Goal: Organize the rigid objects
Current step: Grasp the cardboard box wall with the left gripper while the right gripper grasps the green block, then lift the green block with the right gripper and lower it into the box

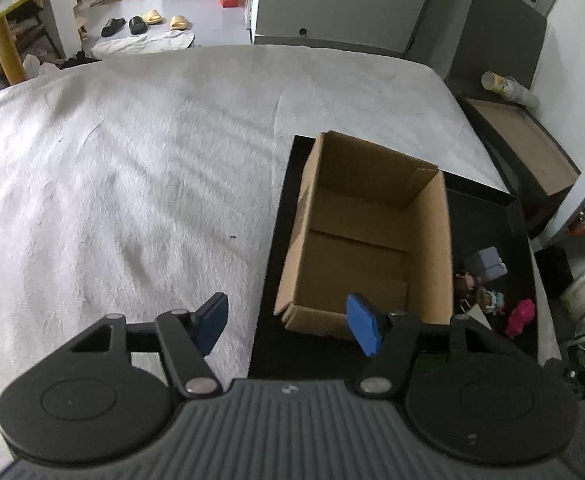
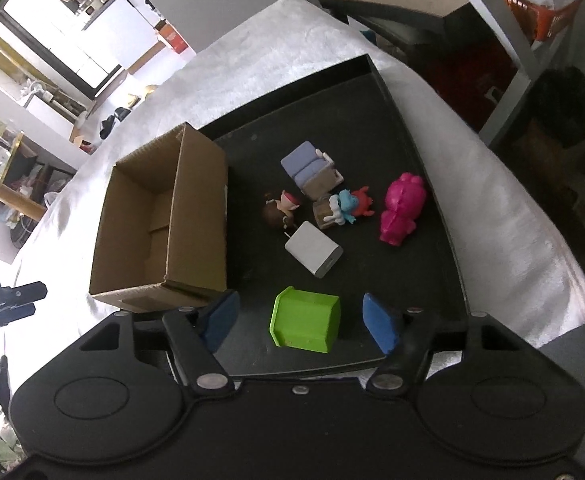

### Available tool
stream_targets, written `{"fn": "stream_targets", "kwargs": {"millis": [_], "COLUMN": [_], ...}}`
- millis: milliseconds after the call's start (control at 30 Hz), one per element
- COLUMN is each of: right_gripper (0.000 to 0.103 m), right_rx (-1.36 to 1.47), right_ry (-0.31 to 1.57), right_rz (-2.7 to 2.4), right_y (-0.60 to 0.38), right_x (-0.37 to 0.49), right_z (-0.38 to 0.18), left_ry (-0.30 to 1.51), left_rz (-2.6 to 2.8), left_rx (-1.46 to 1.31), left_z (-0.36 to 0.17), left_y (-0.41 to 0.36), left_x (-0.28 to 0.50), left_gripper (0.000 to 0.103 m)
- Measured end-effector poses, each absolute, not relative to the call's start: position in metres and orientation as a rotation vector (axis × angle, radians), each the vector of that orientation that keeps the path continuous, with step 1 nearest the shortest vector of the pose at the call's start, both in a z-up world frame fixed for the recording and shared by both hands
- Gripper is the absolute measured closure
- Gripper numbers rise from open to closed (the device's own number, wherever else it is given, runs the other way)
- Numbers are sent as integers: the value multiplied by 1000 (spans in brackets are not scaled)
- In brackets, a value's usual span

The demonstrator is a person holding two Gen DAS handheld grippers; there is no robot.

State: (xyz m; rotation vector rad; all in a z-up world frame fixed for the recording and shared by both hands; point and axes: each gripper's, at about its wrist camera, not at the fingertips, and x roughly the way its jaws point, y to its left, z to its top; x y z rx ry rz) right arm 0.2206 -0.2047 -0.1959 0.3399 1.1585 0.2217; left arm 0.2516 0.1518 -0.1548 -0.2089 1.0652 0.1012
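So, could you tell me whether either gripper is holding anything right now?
Nothing is held: both the left gripper and right gripper are open; the green block sits untouched between the right jaws.

surface: bed (image 1: 132, 160) under a pale grey-white cover; wide, wrinkled | directly on it: black tray (image 2: 376, 80); shallow, raised rim; set at the bed's right side | bare cover spreads left of and beyond the tray; a small dark speck (image 1: 232, 236) lies just left of the tray
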Motion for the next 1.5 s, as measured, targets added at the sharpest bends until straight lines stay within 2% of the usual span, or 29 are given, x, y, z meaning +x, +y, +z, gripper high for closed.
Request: {"fn": "stream_targets", "kwargs": {"millis": [300, 367, 600, 867, 1033, 1100, 1133, 1167, 1233, 1500], "right_gripper": [35, 35, 35, 35, 35, 35, 37, 49, 50, 50], "right_rx": [328, 325, 332, 274, 222, 211, 197, 195, 211, 240], "right_ry": [1201, 1210, 1263, 1284, 1302, 1306, 1312, 1317, 1326, 1288], "right_rz": [213, 209, 187, 171, 154, 152, 146, 140, 134, 148], "right_y": [-192, -190, -181, -163, -154, -151, -150, -150, -151, -157], "right_x": [229, 232, 239, 248, 246, 247, 247, 247, 247, 241], "right_z": [-218, -223, -242, -258, -269, -273, -276, -278, -281, -262], "left_ry": [1065, 1067, 1059, 1066, 1054, 1056, 1054, 1052, 1058, 1063], "left_rz": [81, 90, 64, 30, 36, 29, 28, 35, 42, 44], "left_rx": [-198, -226, -337, -361, -372, -367, -368, -378, -415, -407], "left_z": [-188, -196, -218, -235, -239, -241, -242, -243, -245, -241], "left_y": [167, 175, 184, 179, 177, 175, 174, 174, 175, 168], "left_x": [265, 269, 274, 279, 282, 283, 283, 283, 281, 271], "left_gripper": [41, 48, 55, 70, 73, 75, 81, 85, 88, 89]}}
